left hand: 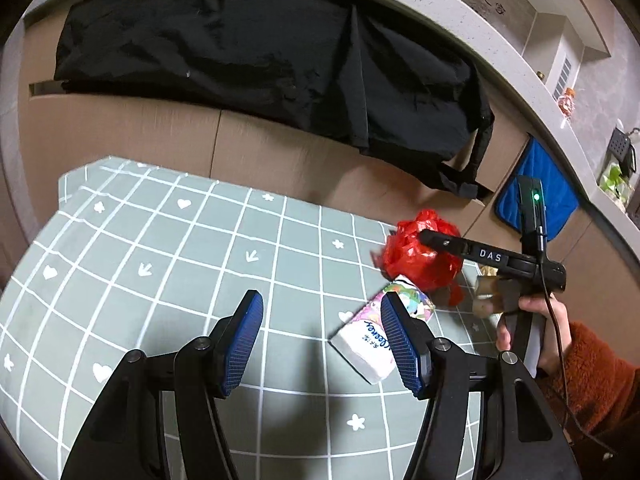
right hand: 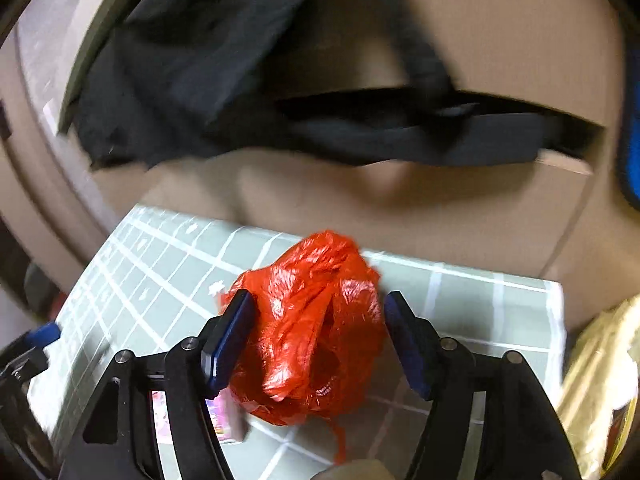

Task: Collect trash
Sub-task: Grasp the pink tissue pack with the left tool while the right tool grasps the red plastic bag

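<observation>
Grid-patterned green bench (left hand: 160,240) before cardboard wall (left hand: 260,148) draped with black cloth (left hand: 240,52); left jaws wide, empty; right jaws straddling red bag (right hand: 316,328), pads seemingly touching

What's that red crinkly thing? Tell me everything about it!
It's a red plastic bag, thin, shiny and scrunched into a wrinkly ball, with a twisted tail hanging below. It sits near the far right edge of the green checked tablecloth, beside a pack of tissues. The right gripper is around it: one finger presses its left side, while the other looks slightly apart. Whether it rests on the cloth or is lifted, I cannot tell.
</observation>
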Demonstrator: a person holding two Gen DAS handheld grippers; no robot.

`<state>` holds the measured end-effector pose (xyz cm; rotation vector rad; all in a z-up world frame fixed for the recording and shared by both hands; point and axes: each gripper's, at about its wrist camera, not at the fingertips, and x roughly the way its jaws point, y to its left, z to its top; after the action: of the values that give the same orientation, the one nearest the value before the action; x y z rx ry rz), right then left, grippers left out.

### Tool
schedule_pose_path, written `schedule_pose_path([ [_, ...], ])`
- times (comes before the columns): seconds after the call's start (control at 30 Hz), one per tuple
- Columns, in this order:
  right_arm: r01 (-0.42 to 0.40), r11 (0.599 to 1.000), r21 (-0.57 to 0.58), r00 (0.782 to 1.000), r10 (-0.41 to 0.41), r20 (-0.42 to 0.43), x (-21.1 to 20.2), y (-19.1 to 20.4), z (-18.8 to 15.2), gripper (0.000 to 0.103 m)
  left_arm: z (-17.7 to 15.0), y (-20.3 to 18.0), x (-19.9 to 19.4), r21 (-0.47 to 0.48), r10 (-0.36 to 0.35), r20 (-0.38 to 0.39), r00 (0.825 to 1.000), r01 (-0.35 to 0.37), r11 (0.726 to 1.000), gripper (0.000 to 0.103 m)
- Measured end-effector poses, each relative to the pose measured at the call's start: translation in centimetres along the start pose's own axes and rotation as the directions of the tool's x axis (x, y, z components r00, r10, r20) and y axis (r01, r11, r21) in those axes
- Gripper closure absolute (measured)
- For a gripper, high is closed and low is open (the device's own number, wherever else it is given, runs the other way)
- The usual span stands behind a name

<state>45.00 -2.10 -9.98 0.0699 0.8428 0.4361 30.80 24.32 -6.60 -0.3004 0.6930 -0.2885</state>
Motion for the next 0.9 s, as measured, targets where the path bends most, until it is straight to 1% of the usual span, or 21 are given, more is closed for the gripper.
schedule_pose_path([
  [0.07,-0.066,0.998,-0.012,0.997,0.066,-0.046,0.3,0.7,-0.2,0.041,-0.3,-0.6,0.6,0.01,-0.025,-0.024,0.999,0.025,1.0,0.04],
  [0.1,-0.087,0.996,-0.017,0.994,0.086,-0.061,0.4,1.1,-0.3,0.047,-0.4,-0.9,0.8,0.017,-0.033,-0.034,0.999,0.034,0.999,0.04],
  [0.13,-0.082,0.996,-0.032,0.995,0.08,-0.054,-0.1,1.4,-0.5,0.051,-0.6,-1.5,1.4,0.032,-0.054,-0.061,0.997,0.056,0.998,0.04],
  [0.17,-0.054,0.997,-0.049,0.998,0.053,-0.037,-0.6,1.7,-0.6,0.052,-0.8,-1.9,1.8,0.044,-0.067,-0.079,0.995,0.071,0.997,0.04],
  [0.2,-0.009,0.998,-0.067,1.0,0.008,-0.011,-1.5,2.0,-0.8,0.052,-1.0,-2.3,2.3,0.059,-0.077,-0.096,0.992,0.083,0.995,0.04],
  [0.23,0.024,0.996,-0.084,0.999,-0.022,0.027,-2.8,2.2,-1.0,0.053,-1.2,-3.0,3.1,0.086,-0.074,-0.119,0.99,0.084,0.993,0.039],
  [0.3,0.015,0.996,-0.089,0.997,-0.008,0.079,-5.5,1.6,-1.4,0.053,-1.4,-3.7,4.0,0.109,-0.061,-0.144,0.988,0.077,0.991,0.039],
  [0.37,0.014,0.996,-0.091,0.995,-0.005,0.103,-8.0,1.0,-2.0,0.053,-1.3,-4.2,5.3,0.109,-0.065,-0.169,0.983,0.084,0.99,0.037],
  [0.47,0.02,0.996,-0.089,0.993,-0.009,0.12,-11.2,-0.5,-3.3,0.053,-1.0,-4.8,6.5,0.124,-0.056,-0.166,0.984,0.077,0.989,0.036],
  [0.57,0.028,0.998,-0.05,0.991,-0.021,0.134,-13.8,-2.5,-4.9,0.053,-1.0,-5.6,7.8,0.15,-0.035,-0.188,0.981,0.064,0.987,0.036],
  [0.67,0.024,1.0,0.009,0.99,-0.025,0.139,-15.0,-4.2,-5.8,0.052,-1.5,-6.1,9.3,0.178,-0.001,-0.241,0.971,0.045,0.983,0.034],
  [0.8,0.002,0.997,0.073,0.991,-0.012,0.133,-16.1,-6.1,-7.3,0.052,-1.5,-6.4,9.8,0.166,0.01,-0.27,0.963,0.036,0.985,0.034],
  [0.9,-0.013,0.995,0.098,0.993,0.001,0.121,-15.8,-6.3,-8.1,0.051,-1.7,-6.8,10.3,0.188,0.049,-0.282,0.958,0.005,0.982,0.034],
])
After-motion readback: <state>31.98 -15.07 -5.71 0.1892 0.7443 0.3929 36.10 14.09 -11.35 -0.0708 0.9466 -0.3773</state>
